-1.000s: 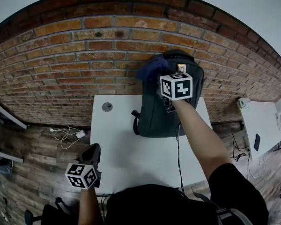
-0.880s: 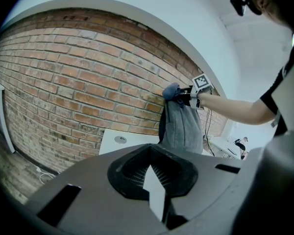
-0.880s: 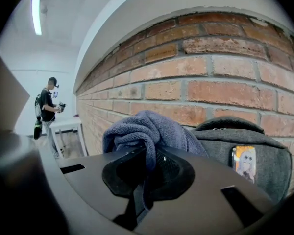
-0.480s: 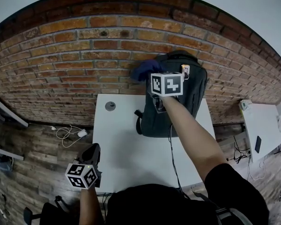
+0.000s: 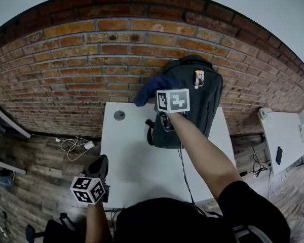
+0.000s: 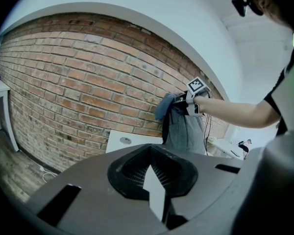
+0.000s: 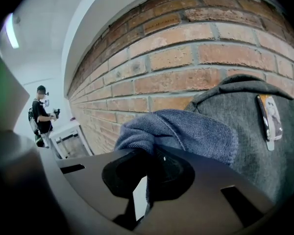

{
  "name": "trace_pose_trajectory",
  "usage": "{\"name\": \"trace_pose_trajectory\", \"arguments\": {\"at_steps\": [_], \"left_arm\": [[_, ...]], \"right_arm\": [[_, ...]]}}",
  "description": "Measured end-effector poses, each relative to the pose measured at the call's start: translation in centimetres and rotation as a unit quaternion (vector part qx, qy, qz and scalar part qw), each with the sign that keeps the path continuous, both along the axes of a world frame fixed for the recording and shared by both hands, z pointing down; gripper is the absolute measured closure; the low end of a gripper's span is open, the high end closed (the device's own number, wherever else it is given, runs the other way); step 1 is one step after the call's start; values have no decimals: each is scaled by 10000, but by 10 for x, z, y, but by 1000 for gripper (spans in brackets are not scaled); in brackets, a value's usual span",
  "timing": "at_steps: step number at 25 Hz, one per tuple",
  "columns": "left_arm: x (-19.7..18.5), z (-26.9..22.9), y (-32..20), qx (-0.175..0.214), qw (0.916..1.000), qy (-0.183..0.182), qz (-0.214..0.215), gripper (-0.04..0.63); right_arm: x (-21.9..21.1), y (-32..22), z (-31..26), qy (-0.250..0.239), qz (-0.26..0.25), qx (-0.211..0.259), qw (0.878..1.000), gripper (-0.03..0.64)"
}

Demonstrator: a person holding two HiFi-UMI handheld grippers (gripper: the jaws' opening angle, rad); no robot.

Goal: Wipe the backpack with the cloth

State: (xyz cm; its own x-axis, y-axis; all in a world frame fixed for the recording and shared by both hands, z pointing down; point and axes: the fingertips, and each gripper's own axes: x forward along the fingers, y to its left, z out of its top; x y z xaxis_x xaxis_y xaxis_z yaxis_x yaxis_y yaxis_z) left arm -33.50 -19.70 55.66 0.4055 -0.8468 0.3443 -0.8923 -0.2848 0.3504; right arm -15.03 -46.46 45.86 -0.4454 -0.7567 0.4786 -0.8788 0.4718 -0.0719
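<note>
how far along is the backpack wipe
Done: the cloth is clamped in the right claw. In hand: the cloth is up at the backpack, by its upper left edge. Left: no wiped patch can be told apart, so probably most of the front panel. The left claw hangs idle, shut on nothing.

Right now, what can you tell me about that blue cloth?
The cloth is dusty blue and looks soft and knitted, like a towel. It is bunched up, not spread flat, and one end is pinched in the right claw. It is held up high and appears pressed against the top corner of the grey backpack. In the head view a loose end droops out past the backpack's edge.
</note>
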Motion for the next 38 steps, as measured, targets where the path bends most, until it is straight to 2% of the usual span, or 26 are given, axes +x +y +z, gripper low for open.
{"name": "trace_pose_trajectory", "arguments": {"at_steps": [7, 13, 21, 28, 38], "left_arm": [[-1, -1, 1, 29, 10000, -5, 17, 600], [0, -2, 3, 39, 10000, -3, 28, 600], [-2, -2, 4, 40, 10000, -18, 38, 600], [0, -2, 4, 28, 9999, -44, 97, 600], [8, -2, 4, 0, 9997, -125, 229, 600]], "right_arm": [[-3, 19, 23, 99, 43, -102, 9999, 597], [-3, 38, 44, -89, 240, -275, 9993, 597], [-9, 69, 81, -110, 320, -507, 9981, 597], [-2, 102, 123, -166, 512, -891, 9946, 597], [9, 137, 164, -222, 531, -1292, 9899, 597]]}}
